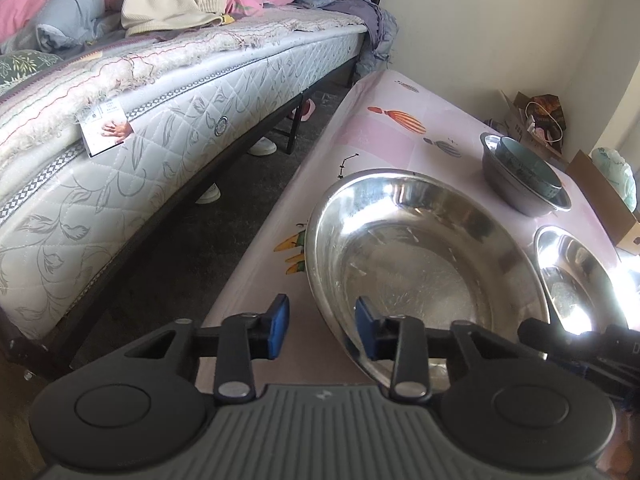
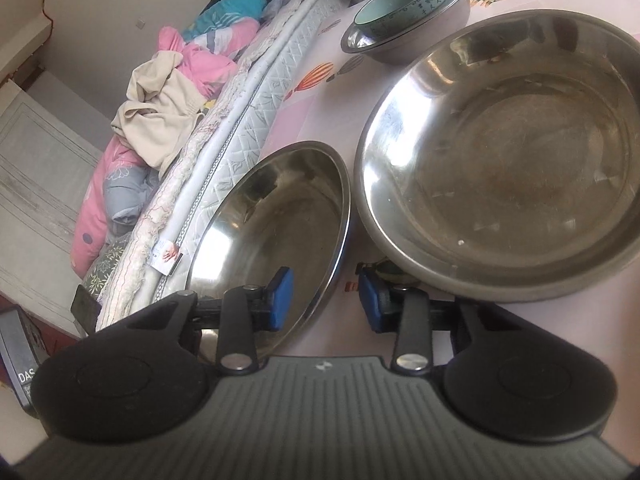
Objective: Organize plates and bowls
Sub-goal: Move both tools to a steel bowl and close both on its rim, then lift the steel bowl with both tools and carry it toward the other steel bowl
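A large steel bowl (image 1: 424, 264) sits on the pink table (image 1: 376, 128); it also shows in the right wrist view (image 2: 508, 160). My left gripper (image 1: 322, 328) is open, its jaws astride the bowl's near rim, one pad inside and one outside. A smaller steel bowl (image 2: 276, 224) stands beside it, also seen in the left wrist view (image 1: 572, 280). My right gripper (image 2: 325, 300) is open, its jaws astride that bowl's near rim. A teal ceramic bowl (image 2: 404, 2) rests tilted inside a grey steel bowl (image 2: 424, 36) farther back, both in the left wrist view too (image 1: 524, 176).
A bed with a quilted mattress (image 1: 152, 148) and piled bedding runs along the table's left side, with a floor gap (image 1: 208, 232) between. Cardboard boxes and bags (image 1: 544, 120) stand in the corner beyond the table.
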